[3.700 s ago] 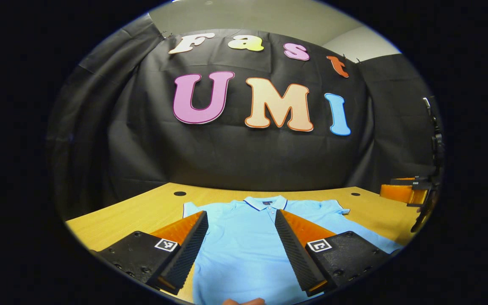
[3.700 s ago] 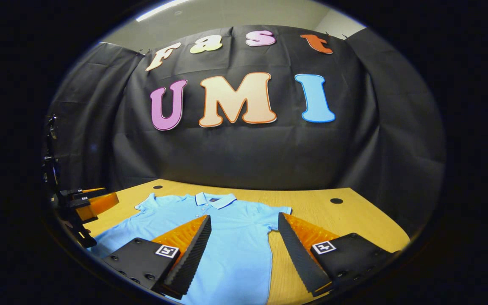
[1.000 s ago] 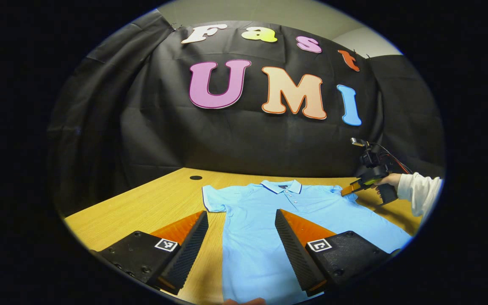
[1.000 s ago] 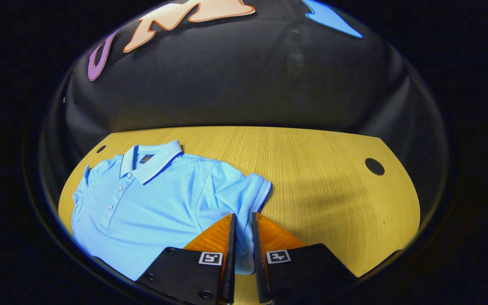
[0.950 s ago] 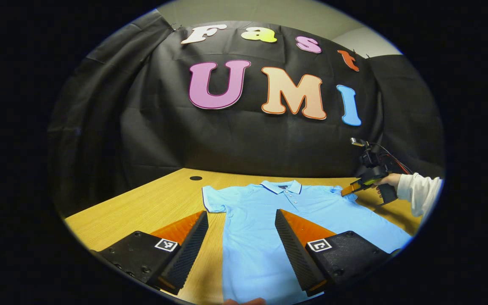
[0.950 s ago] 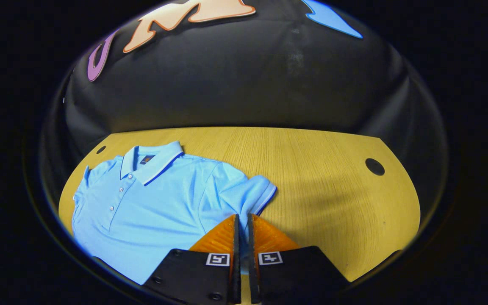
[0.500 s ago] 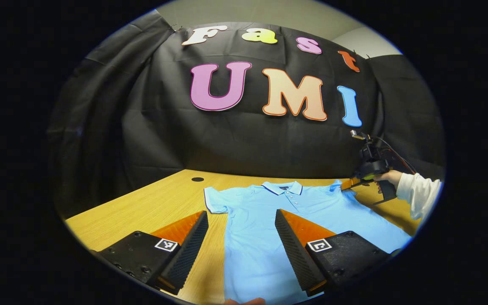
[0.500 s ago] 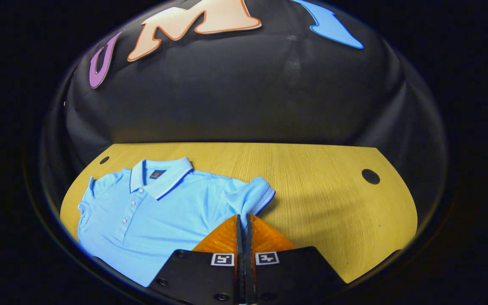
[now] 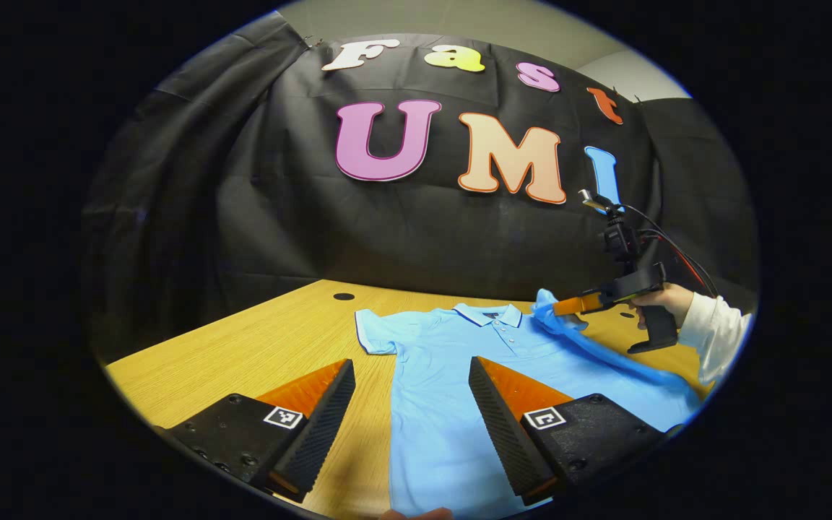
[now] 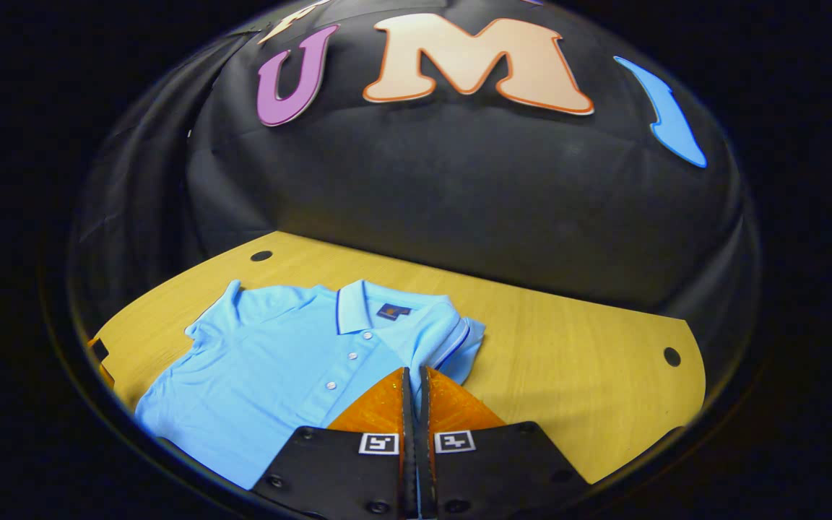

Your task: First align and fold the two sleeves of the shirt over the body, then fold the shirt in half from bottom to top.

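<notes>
Shirt flat on table, sleeve lifted, jaws clamped.

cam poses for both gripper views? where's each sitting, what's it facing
Left gripper view: rides the left gripper, low over the table's near edge, facing the polo shirt; own fingers apart; the right gripper and holding hand at far right.
Right gripper view: rides the right gripper, above the shirt's sleeve, looking down; own fingers pressed on the sleeve.
Shared: shirt, table, black cloth wall.
</notes>
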`<action>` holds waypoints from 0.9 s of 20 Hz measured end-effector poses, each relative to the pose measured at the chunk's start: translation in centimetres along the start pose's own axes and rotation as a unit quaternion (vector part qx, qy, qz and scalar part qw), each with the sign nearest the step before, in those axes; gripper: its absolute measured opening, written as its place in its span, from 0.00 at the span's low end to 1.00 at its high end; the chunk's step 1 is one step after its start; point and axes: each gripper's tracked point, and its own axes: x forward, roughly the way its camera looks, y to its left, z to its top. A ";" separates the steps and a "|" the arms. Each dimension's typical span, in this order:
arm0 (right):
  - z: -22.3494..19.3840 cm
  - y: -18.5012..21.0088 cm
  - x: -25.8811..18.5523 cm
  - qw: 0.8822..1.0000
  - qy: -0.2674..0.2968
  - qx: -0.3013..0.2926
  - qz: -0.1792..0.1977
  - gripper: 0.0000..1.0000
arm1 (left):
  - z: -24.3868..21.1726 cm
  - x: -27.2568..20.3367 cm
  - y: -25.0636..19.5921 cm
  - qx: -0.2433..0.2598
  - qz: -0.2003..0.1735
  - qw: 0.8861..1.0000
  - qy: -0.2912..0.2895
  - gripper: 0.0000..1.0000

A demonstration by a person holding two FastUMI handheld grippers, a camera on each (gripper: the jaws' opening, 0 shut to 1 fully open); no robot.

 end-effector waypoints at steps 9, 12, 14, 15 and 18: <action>-1.5 6.0 -0.9 0.994 0.023 0.040 0.103 0.23 | 0.5 0.5 0.1 0.012 0.001 1.000 0.001 0.94; -1.9 8.1 -3.0 0.989 0.027 0.045 0.140 0.57 | 0.5 1.1 -0.3 0.005 -0.010 1.000 0.009 0.94; -1.7 8.7 -4.7 0.988 0.015 0.043 0.151 0.80 | 0.3 1.4 -0.1 -0.002 -0.010 1.000 0.015 0.94; -1.6 8.8 -5.6 0.988 0.005 0.035 0.152 0.90 | 0.4 1.7 0.1 -0.008 -0.010 1.000 0.017 0.94; -1.3 8.0 -8.0 0.990 -0.021 0.004 0.136 1.00 | 0.4 2.8 0.7 -0.029 -0.013 0.999 0.031 0.94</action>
